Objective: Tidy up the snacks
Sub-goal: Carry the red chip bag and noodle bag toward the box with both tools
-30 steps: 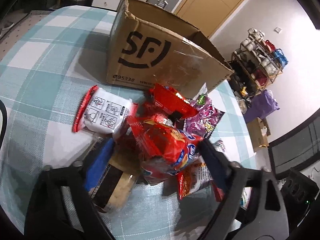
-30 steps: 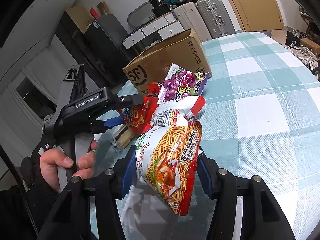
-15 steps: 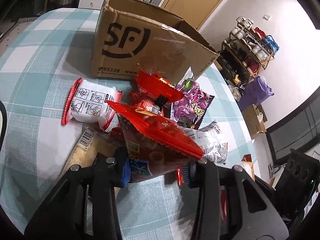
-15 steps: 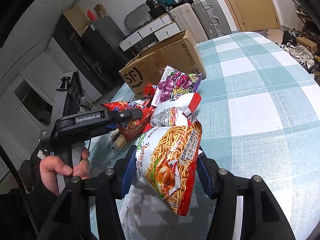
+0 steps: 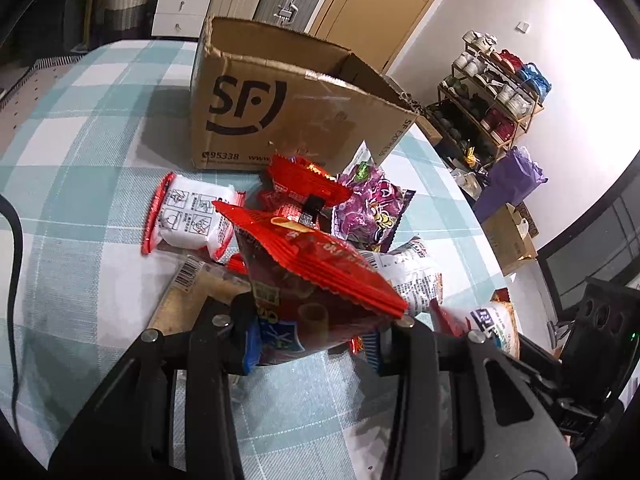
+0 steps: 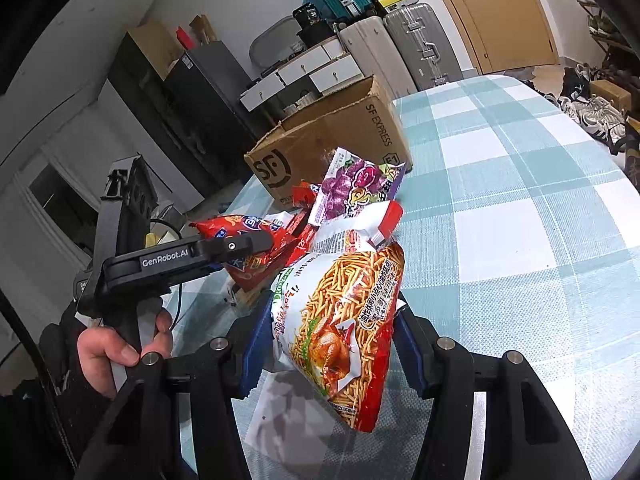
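Note:
My left gripper (image 5: 316, 332) is shut on a red snack bag (image 5: 312, 268) and holds it above the snack pile; it also shows in the right wrist view (image 6: 248, 258). My right gripper (image 6: 326, 344) is shut on an orange noodle-snack bag (image 6: 340, 316), held above the table. An open SF cardboard box (image 5: 280, 116) stands behind the pile. On the table lie a white red-edged pack (image 5: 188, 216), a purple bag (image 5: 372, 208), another red pack (image 5: 304, 184) and a white bag (image 5: 404, 276).
The table has a teal-and-white checked cloth (image 6: 520, 208). A flat brown packet (image 5: 192, 300) lies under the left gripper. A black cable (image 5: 16, 240) runs along the left edge. Suitcases (image 6: 400, 52), drawers and a shoe rack (image 5: 492, 92) stand beyond the table.
My left gripper closed on the red snack bag and lifted it off the pile, moving back slightly. My right gripper has kept hold of the noodle-snack bag, nearly still.

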Action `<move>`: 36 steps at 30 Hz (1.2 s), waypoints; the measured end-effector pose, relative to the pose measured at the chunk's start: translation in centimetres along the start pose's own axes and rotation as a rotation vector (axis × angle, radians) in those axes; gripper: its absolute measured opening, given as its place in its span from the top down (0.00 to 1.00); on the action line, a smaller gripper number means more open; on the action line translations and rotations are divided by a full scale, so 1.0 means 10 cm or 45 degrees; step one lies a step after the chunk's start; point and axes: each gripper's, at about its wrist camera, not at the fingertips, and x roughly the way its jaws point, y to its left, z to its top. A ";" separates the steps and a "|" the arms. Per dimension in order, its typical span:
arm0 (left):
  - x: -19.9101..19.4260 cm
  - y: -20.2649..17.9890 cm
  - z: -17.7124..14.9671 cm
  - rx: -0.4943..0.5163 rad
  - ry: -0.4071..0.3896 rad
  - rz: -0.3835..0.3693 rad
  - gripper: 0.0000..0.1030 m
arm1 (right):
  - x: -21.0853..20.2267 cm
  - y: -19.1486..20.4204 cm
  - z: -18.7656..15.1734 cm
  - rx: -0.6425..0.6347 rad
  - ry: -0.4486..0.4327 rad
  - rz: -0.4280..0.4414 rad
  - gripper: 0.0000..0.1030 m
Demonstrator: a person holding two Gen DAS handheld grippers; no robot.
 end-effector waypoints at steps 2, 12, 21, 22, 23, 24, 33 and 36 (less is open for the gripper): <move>-0.06 -0.01 0.00 0.011 -0.009 0.007 0.65 | -0.02 0.02 0.02 -0.004 -0.007 0.002 0.45; -0.41 -0.05 0.10 0.060 -0.042 0.018 0.65 | -0.12 0.18 0.19 -0.050 -0.054 0.017 0.45; -0.73 -0.09 0.31 0.105 -0.056 -0.014 0.65 | -0.11 0.38 0.48 -0.090 -0.102 0.057 0.45; -0.76 -0.10 0.34 0.117 -0.056 -0.011 0.64 | -0.11 0.41 0.52 -0.103 -0.111 0.058 0.45; -0.80 -0.10 0.37 0.129 -0.059 -0.013 0.65 | -0.10 0.44 0.56 -0.114 -0.115 0.055 0.45; -0.84 -0.11 0.41 0.137 -0.063 -0.015 0.64 | -0.10 0.46 0.59 -0.128 -0.120 0.053 0.45; -1.14 -0.16 0.80 0.195 -0.103 -0.005 0.65 | -0.06 0.61 1.05 -0.198 -0.187 0.058 0.45; -1.19 -0.21 0.98 0.210 -0.109 0.007 0.65 | -0.02 0.64 1.22 -0.216 -0.199 0.050 0.45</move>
